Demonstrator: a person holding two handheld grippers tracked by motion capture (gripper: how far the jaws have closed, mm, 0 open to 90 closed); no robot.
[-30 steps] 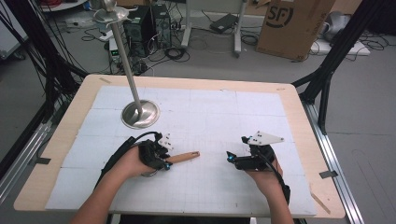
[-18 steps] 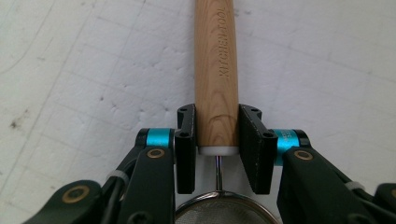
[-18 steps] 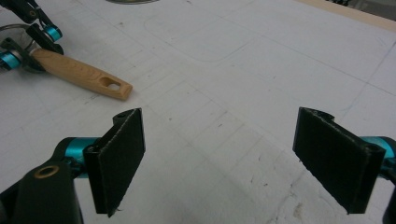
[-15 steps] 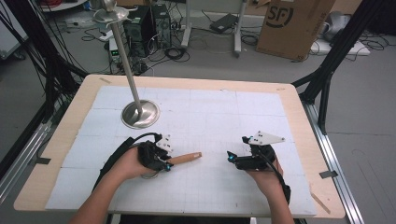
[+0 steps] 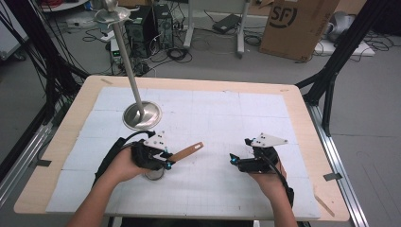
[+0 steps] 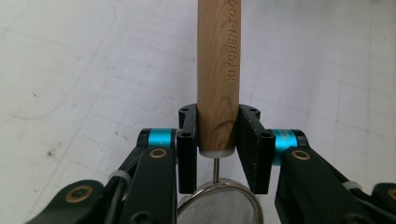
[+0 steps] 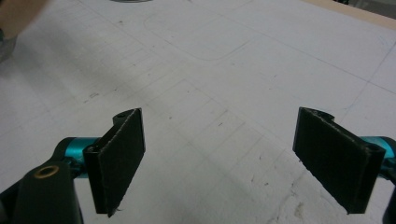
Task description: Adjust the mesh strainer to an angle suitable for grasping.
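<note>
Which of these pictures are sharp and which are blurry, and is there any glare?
High view: soft, even light, mild glare on the metal stand. Left gripper view: wooden handle crisp, its lettering readable; the mesh strainer at the bottom slightly soft. Right gripper view: pads sharp, far mat hazier, no glare.

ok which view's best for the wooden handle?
Left gripper view: the handle runs up the frame, shut between the left gripper's jaws, lettering readable. In the high view the handle is small, poking out past the hand.

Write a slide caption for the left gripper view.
Left claw clamps a strainer's wooden handle above the white mat.
</note>
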